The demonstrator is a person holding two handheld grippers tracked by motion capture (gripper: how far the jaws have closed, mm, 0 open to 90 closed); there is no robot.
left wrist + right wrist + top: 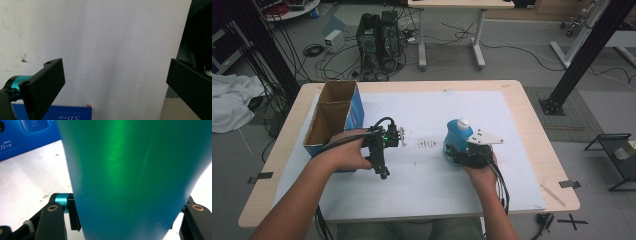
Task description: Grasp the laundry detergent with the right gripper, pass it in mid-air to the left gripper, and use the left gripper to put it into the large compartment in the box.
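One table (532,130) is filling the middle of the high view, with one white mat (427,180) lying over most of its top and leaving a wooden border showing along every edge. One open cardboard box (332,117) with blue sides is standing at the mat's left edge, in the left centre of the frame, its top split into two compartments. One blue bottle (458,136) with a white cap is standing upright right of centre, well apart from the box. Two grippers are working here. The right gripper (462,154) is grasping the bottle low on its body; in the right gripper view the bottle (135,177) is sitting between both jaws, touching them. The left gripper (384,150) is hovering just beside the box's lower right corner, its jaws standing wide apart with nothing between them over bare mat (110,50). Open mat is lying between the two grippers, and wide bare mat is stretching across the upper centre and lower centre of the frame.
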